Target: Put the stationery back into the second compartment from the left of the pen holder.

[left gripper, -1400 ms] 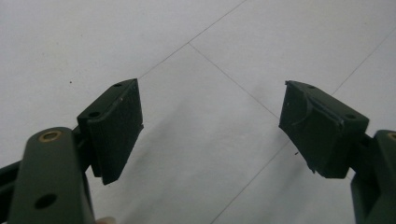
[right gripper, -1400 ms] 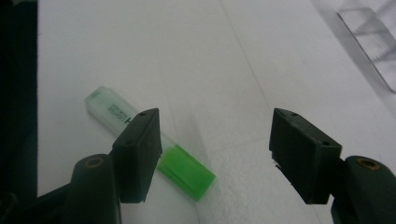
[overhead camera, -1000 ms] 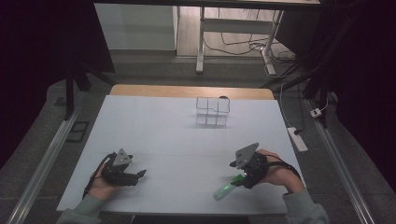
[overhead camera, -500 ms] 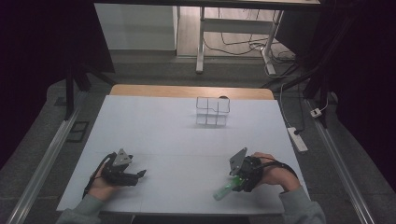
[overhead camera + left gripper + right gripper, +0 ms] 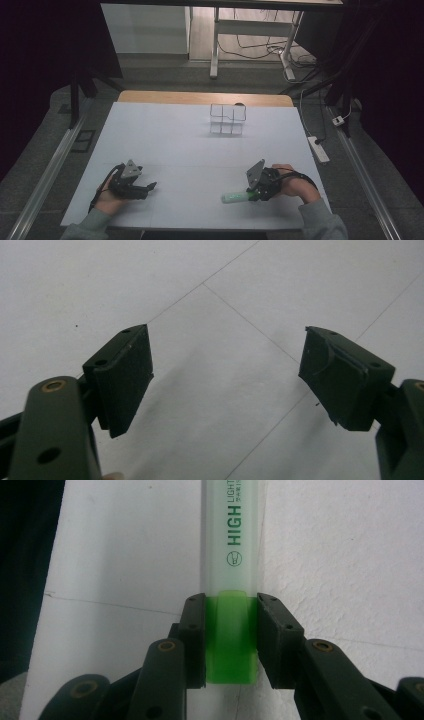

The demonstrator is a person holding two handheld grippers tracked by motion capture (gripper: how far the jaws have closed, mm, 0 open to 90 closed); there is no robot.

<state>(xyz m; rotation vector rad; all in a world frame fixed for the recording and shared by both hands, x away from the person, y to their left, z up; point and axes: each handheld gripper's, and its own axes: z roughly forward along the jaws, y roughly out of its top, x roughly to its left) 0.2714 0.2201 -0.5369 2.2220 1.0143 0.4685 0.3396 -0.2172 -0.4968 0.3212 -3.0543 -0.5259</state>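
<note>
Right gripper [image 5: 231, 640], jaws just closed, clamps a green highlighter [image 5: 231, 555]; left gripper [image 5: 225, 375] gapes; clear compartment organizer [image 5: 227, 120] stands well apart.

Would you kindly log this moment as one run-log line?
right gripper: jaws just closed onto green highlighter, pads against its cap | highlighter: lying on table | left gripper: open, nothing between jaws | clear organizer: far side

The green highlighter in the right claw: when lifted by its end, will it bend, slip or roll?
The highlighter looks like hard plastic, so it probably stays stiff. The right claw, whose jaws have just been closing, pinches only the green cap end, so the long body may droop or swivel. Its smooth surface could slip. It lies flat on the table and might roll if released.
</note>
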